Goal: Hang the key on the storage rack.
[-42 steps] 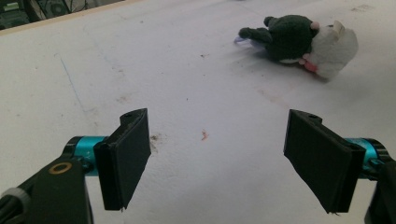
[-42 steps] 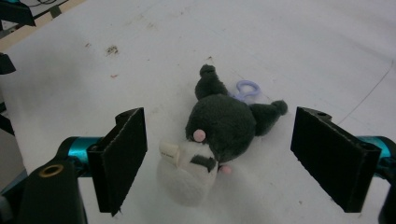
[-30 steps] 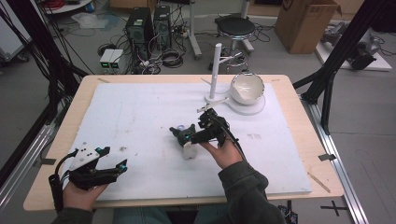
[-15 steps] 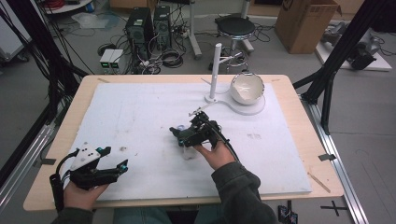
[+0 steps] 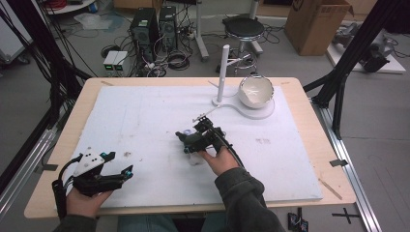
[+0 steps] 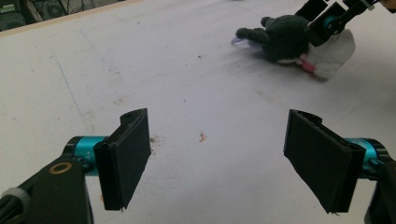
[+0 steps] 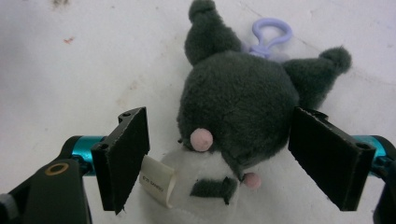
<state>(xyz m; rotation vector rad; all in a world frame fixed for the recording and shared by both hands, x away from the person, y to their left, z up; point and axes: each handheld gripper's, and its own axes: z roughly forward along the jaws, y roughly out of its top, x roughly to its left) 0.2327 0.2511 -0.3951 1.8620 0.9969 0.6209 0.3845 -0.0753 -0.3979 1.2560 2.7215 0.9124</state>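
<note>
A small plush toy (image 7: pixel 238 107) with a dark grey head, a white body and a lilac clip (image 7: pixel 271 30) lies on the white mat. My right gripper (image 7: pixel 227 149) is open, with one jaw on each side of the plush and neither pressing it. From above, this right gripper (image 5: pixel 184 143) hovers over the plush (image 5: pixel 196 157) near the mat's middle. My left gripper (image 5: pixel 118 163) rests open and empty at the front left. In its own view the left gripper (image 6: pixel 219 154) faces the plush (image 6: pixel 280 39) from a distance.
A white stand with an upright pole (image 5: pixel 223 67) and a white bowl (image 5: pixel 255 91) on its base sits at the back right of the mat (image 5: pixel 145 111). The wooden table edge (image 5: pixel 314 130) frames the mat. A paper tag (image 7: pixel 156 179) sticks out of the plush.
My right gripper has shifted slightly left and forward over the plush. The left gripper has stayed put.
</note>
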